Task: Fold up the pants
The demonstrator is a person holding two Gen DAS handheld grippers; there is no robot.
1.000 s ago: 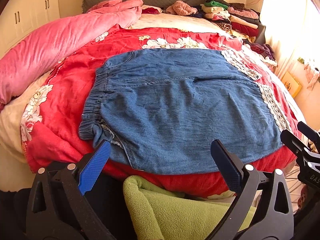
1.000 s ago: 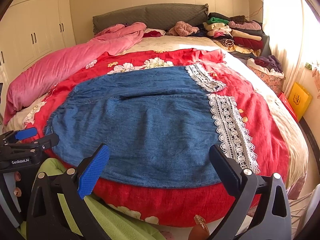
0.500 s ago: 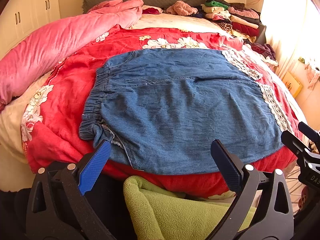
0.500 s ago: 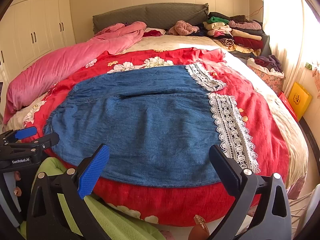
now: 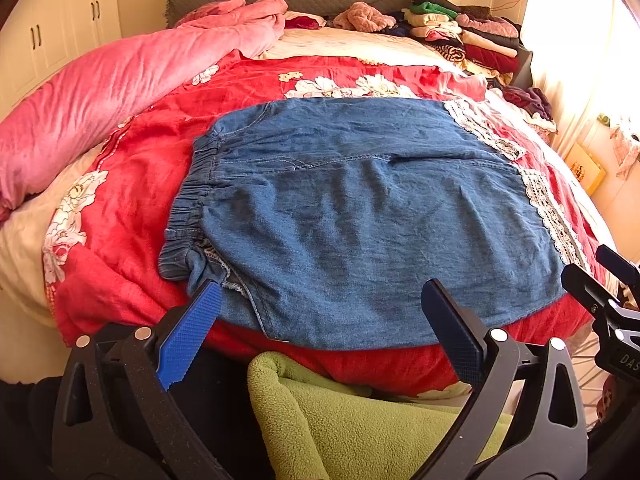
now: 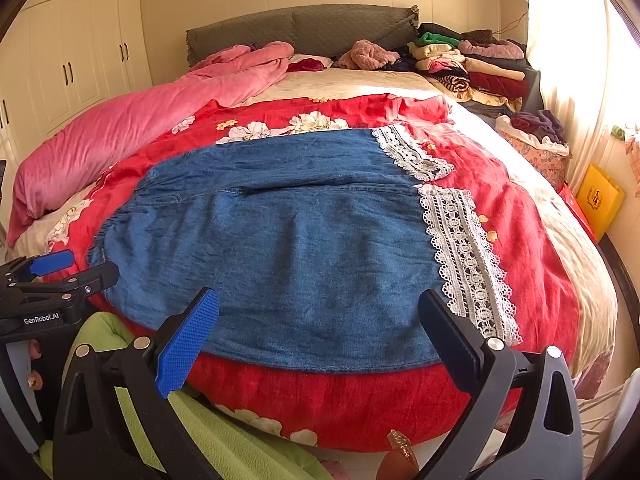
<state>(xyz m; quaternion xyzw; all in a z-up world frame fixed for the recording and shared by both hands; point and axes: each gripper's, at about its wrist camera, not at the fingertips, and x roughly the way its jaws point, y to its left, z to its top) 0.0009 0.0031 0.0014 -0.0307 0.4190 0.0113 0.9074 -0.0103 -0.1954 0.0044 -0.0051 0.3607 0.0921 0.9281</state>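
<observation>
Blue denim pants lie spread flat across the red floral bedspread, elastic waistband to the left, white lace-trimmed leg hems to the right. In the right wrist view the pants fill the middle of the bed. My left gripper is open and empty, hovering at the near edge by the waistband corner. My right gripper is open and empty, at the near edge by the leg end. Each gripper shows at the other view's edge.
A pink duvet lies along the bed's left side. Stacks of folded clothes sit at the head on the right. A green fleece is below the grippers. A yellow bag stands on the floor at right.
Almost nothing has changed; both grippers stay open, hovering at the near edge of the bed.
</observation>
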